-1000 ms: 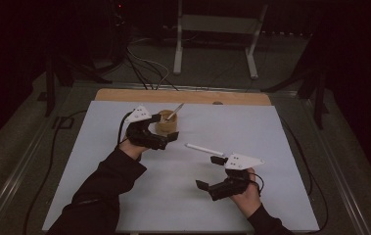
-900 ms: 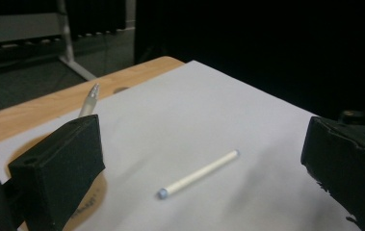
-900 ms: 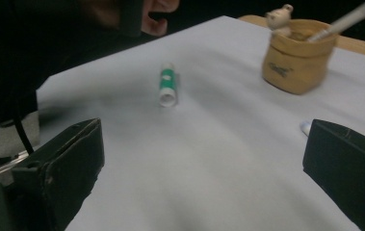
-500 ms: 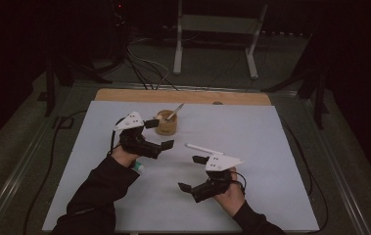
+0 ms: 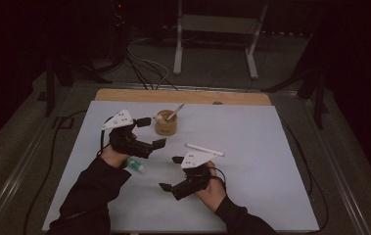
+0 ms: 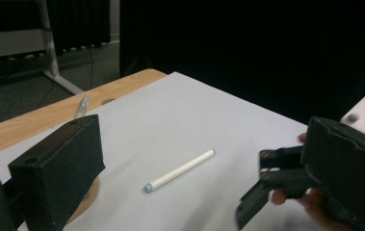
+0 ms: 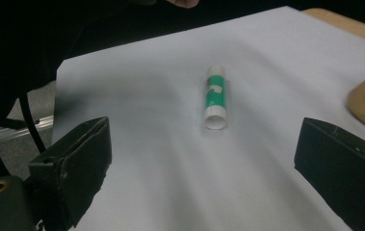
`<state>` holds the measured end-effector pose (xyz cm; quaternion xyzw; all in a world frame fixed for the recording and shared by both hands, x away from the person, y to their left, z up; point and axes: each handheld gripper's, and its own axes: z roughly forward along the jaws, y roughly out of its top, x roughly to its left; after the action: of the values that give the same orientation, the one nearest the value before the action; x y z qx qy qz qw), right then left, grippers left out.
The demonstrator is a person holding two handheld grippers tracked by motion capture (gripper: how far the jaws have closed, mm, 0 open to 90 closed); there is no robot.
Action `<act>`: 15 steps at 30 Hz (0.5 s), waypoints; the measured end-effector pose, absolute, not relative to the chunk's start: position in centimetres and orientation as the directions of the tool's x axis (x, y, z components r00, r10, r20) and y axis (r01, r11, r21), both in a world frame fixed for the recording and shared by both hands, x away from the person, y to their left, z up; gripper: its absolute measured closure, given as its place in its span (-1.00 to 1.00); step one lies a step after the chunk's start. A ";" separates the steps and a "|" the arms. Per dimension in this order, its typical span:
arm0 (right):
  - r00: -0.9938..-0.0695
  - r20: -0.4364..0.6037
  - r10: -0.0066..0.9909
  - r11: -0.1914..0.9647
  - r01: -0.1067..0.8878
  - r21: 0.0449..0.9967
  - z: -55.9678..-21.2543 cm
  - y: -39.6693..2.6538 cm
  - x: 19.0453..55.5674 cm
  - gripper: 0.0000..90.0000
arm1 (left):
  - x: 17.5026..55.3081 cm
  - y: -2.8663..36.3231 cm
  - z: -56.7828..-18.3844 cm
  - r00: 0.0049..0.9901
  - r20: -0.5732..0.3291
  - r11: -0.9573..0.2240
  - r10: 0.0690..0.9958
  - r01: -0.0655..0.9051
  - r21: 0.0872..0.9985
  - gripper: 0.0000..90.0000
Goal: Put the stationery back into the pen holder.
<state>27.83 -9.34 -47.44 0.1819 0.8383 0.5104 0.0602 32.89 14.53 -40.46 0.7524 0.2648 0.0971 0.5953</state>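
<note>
Glue stick (image 7: 216, 97) is what your right hand-held gripper (image 5: 172, 173) is lined up on: it lies straight ahead of the jaws in the right gripper view, long axis pointing almost directly away from you, open white end nearest. Jaws are spread wide apart with nothing between them, so my guess is you'd have to come forward and down, and probably twist a bit so the jaws close across the tube rather than along it.

From the high view, the stick sits on the white counter (image 5: 271, 147) just beside your left wrist, partly tucked under it, so your left hand is actually nearer. The left hand-held gripper (image 5: 151, 132) has its jaws apart too, empty, and points toward the brown cup (image 5: 166, 125) and the white pen (image 6: 180, 170) instead.

Looks-wise it's a small round tube, green label in the middle, white at both ends. Being round and lying flat, I'd expect it to roll if nudged.
</note>
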 end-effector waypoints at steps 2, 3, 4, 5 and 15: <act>-0.922 0.117 0.369 0.413 0.275 0.868 -47.7 -8.6 28.1 -0.93 | 32.9 14.5 -40.5 0.842 -0.168 -0.156 0.512 0.284 0.946 -0.96; -0.920 0.130 0.370 0.409 0.286 0.866 -47.8 -8.3 28.3 -0.93 | 32.9 14.5 -40.5 0.842 -0.170 -0.153 0.512 0.284 0.947 -0.96; -0.917 0.132 0.376 0.410 0.292 0.864 -47.9 -7.9 28.4 -0.93 | 32.9 14.6 -40.5 0.841 -0.175 -0.150 0.511 0.287 0.946 -0.96; -0.914 0.137 0.382 0.412 0.301 0.860 -48.1 -7.6 28.5 -0.93 | 32.9 14.7 -40.5 0.842 -0.179 -0.145 0.510 0.289 0.946 -0.96; -0.895 0.175 0.410 0.425 0.357 0.832 -49.7 -4.5 29.8 -0.92 | 33.0 15.6 -40.2 0.828 -0.184 -0.120 0.529 0.288 0.950 -0.96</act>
<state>29.84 -4.46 -49.67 0.2274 0.8435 0.4858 0.0272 33.01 15.61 -40.17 0.7416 0.2753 0.0999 0.6036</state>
